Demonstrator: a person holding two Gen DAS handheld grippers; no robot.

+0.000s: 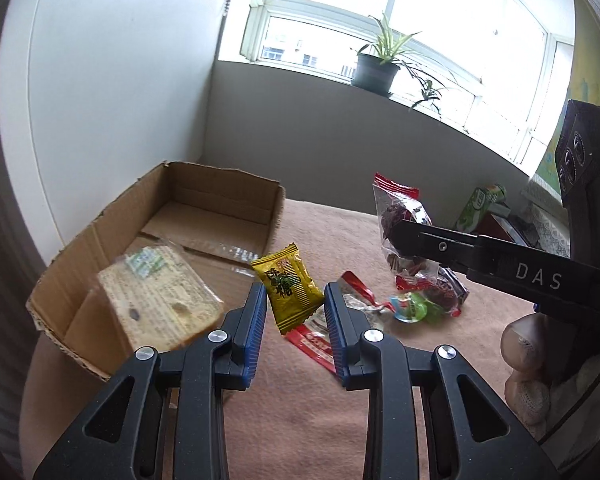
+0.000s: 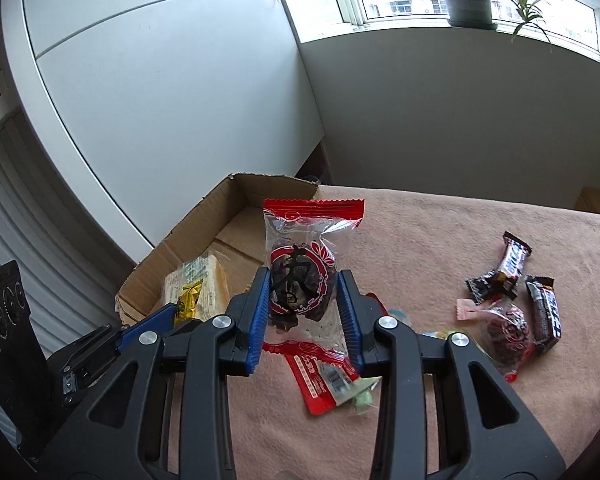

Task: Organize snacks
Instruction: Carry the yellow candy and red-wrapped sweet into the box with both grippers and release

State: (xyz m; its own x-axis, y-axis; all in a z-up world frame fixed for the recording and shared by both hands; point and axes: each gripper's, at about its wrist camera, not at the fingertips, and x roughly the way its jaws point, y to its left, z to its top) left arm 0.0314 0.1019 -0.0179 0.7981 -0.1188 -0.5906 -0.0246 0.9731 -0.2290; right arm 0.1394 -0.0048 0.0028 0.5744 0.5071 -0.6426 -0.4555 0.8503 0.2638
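Observation:
My left gripper (image 1: 295,300) is shut on a yellow candy packet (image 1: 288,286) and holds it just right of the cardboard box (image 1: 80,256). A wrapped sponge cake (image 1: 160,292) lies in the box. My right gripper (image 2: 303,300) is shut on a clear red-topped packet of dark dried fruit (image 2: 304,264), lifted above the pink cloth near the box (image 2: 220,216). In the left wrist view the right gripper (image 1: 400,240) holds the same packet (image 1: 400,208). The left gripper's blue fingertip (image 2: 156,316) shows by the yellow packet (image 2: 188,300).
On the pink cloth (image 2: 440,220) lie a red packet (image 2: 320,376), a second dried-fruit packet (image 2: 504,328), two dark chocolate bars (image 2: 544,312) and small candies (image 1: 412,306). A white cabinet (image 1: 100,100) stands behind the box. A potted plant (image 1: 376,68) sits on the windowsill.

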